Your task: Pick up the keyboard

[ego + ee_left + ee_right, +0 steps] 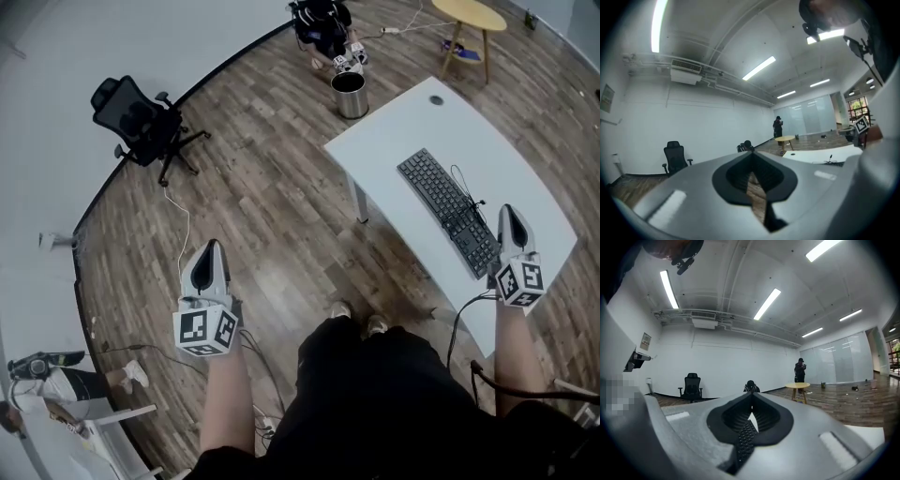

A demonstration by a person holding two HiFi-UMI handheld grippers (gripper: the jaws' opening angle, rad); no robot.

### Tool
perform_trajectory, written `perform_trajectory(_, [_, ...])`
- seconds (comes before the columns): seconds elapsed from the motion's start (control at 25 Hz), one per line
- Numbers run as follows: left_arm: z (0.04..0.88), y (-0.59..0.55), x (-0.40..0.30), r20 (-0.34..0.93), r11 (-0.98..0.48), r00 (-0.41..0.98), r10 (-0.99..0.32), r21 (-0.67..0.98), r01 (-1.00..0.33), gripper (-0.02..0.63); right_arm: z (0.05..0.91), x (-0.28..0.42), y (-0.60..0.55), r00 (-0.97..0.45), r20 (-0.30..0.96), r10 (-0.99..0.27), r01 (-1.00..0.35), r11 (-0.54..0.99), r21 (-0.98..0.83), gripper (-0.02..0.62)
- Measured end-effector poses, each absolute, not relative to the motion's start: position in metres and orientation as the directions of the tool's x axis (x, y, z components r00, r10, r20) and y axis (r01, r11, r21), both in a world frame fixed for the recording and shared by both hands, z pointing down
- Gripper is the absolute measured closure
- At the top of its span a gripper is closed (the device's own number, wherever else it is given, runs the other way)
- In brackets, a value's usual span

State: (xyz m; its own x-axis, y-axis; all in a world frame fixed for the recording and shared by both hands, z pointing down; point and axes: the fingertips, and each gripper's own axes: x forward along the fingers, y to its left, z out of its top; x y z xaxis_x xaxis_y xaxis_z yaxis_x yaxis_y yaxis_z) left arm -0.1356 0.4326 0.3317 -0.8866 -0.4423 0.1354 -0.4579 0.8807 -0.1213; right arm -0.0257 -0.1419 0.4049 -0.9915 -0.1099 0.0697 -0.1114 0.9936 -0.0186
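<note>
Keyboard (441,202) on desk (403,131), bin (350,94) beyond desk — round table (469,11) further back, office chair (136,117) far left

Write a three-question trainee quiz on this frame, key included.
1. True or false: the keyboard lies on the desk.
2. Which is nearer the keyboard, the left gripper or the right gripper?
3. The bin stands: A) on the desk; B) on the floor beside the desk; C) on the keyboard.
Key: 1 true; 2 right gripper; 3 B.
</note>
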Motion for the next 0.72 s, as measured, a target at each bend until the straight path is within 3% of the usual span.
perform_trajectory(0.4, [0.369, 0.376, -0.230, 0.110, 0.826, -0.828, -0.549, -0.076, -0.558, 0.601, 0.418, -0.055, -0.157, -0.988, 0.038, -0.152, -0.152, 0.988, 0.010, 0.594])
perform_trajectory(0.72, [0.368, 0.279, -0.330, 0.114, 0.659, -0.660, -0.743, -0.052, -0.751, 0.601, 0.425, -0.037, -0.188, -0.922, 0.063, -0.382, -0.382, 0.924, 0.015, 0.594])
